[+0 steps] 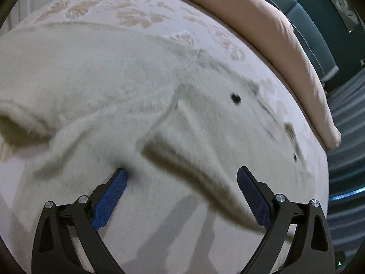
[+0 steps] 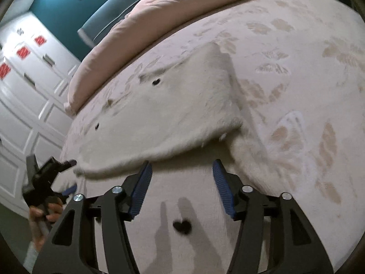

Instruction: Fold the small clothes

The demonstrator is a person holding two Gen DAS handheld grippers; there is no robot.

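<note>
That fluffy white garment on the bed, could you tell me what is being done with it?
A person is folding a white fuzzy garment on a bed, with a handheld gripper in each hand. Part of it is already folded over itself. Both the left gripper and the right gripper stand open just above the fabric, holding nothing. A pink pillow lies at the bed's far edge.
</note>
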